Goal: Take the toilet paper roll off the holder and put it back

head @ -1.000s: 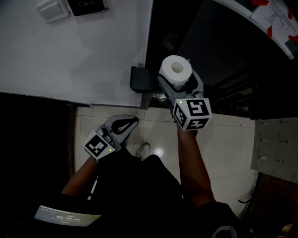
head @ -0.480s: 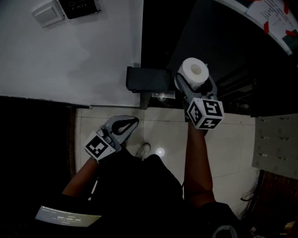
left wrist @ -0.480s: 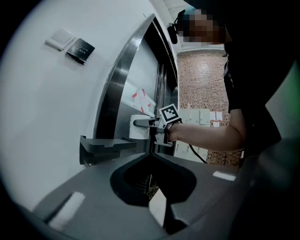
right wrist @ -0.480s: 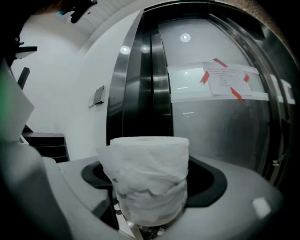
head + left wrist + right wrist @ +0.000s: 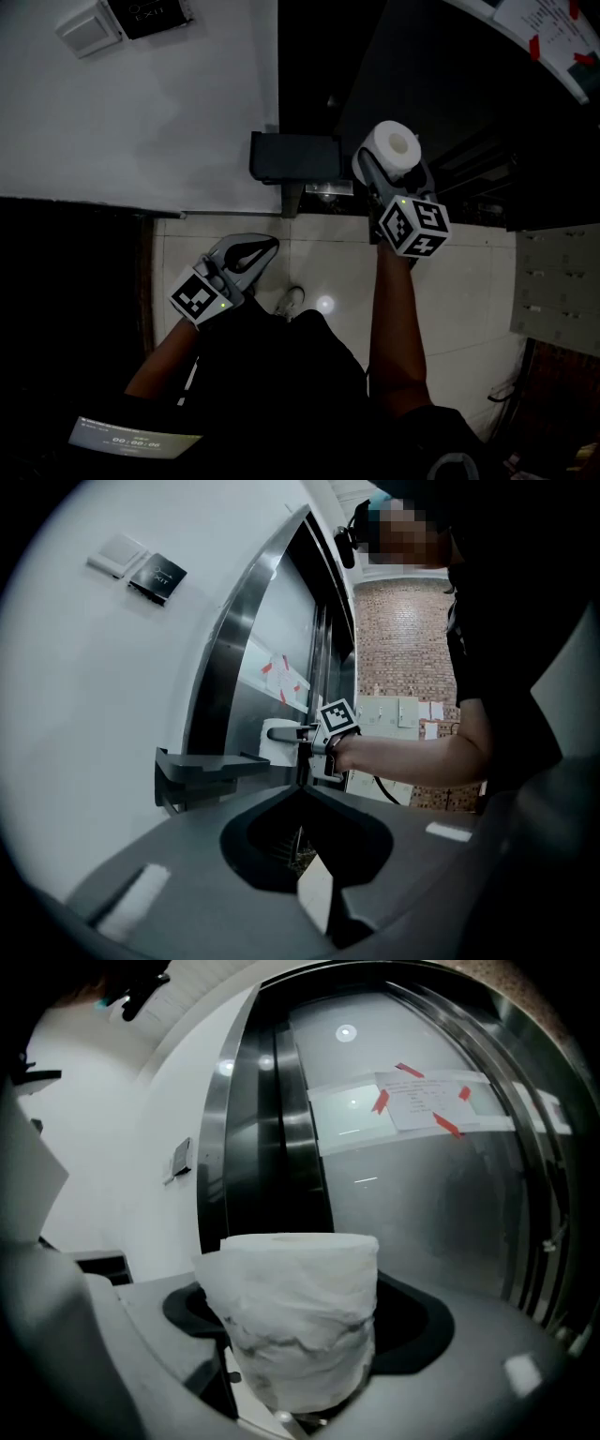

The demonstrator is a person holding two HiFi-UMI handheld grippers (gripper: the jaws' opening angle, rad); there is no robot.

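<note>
Toilet paper roll (image 5: 395, 145) is off its mount and stands upright between the jaws of the right gripper (image 5: 394, 167), its hollow core facing up toward the head camera. The right gripper view shows both jaws spread wide and pressing into the soft white sides of the roll, whose wrapping is creased where they bite. The roll sits just beside the holder (image 5: 295, 157), on its right in the head view, and is clear of it with a gap between them. The holder, a dark grey bracket fixed at the edge of the white wall (image 5: 141, 112), looks bare. Judging from this, the first half of the task is done: the roll has been lifted away. The second half is left, which is bringing it back across and seating it on the bracket. The right forearm reaches straight out from the body with the gripper held about level and its marker cube turned toward the head camera. Behind the roll is a dark metal door with a paper notice (image 5: 427, 1101) taped on in red. The left gripper (image 5: 267, 244) hangs lower and closer to the body over the pale floor tiles (image 5: 459, 281). It points toward the wall with its jaws pressed together on nothing and takes no part in the hold.
</note>
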